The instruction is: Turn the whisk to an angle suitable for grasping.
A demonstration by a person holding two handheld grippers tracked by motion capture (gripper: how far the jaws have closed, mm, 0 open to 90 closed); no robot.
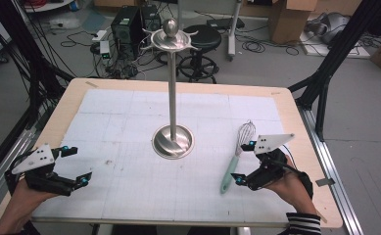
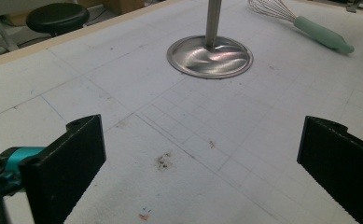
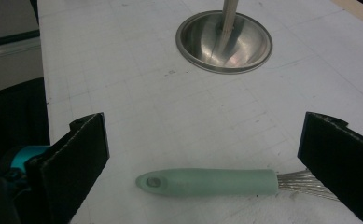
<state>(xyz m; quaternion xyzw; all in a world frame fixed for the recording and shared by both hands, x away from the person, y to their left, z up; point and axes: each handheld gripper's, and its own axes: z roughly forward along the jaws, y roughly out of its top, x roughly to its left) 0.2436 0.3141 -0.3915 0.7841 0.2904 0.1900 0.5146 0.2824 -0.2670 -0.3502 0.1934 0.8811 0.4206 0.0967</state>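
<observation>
The right gripper (image 1: 245,161) hangs wide open over the whisk's (image 1: 236,152) green handle on the mat, seemingly lined up to grab it, while the left gripper (image 1: 77,164) waits open, well apart.

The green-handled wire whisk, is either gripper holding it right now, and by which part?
Nothing is held. The green-handled wire whisk lies flat on the table between the open right gripper jaws, untouched. The left gripper is open too.
</observation>
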